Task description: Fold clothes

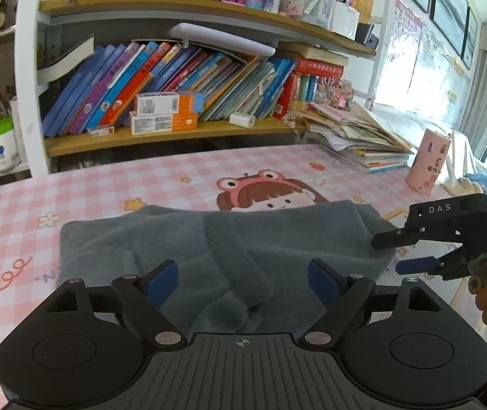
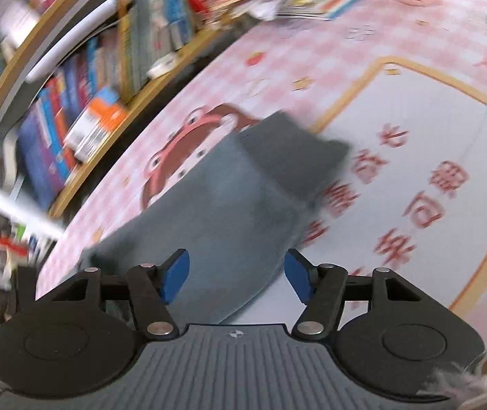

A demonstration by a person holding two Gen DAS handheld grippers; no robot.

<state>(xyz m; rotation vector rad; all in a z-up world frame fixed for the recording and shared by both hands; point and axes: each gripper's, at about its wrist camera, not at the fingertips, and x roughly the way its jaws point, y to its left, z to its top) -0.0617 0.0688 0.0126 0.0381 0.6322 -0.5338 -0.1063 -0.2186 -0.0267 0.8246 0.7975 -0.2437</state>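
We see right view blurred | grey garment folded flat on surface | both grippers' jaws spread, empty: left gripper, right gripper

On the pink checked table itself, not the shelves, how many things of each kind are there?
Folded grey fleece garment: 1
Pink printed cup: 1
Pile of books and papers: 1
Total: 3

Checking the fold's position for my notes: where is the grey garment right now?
The grey garment lies folded on the pink checked table cover, in front of the cartoon girl print, just ahead of the left gripper.
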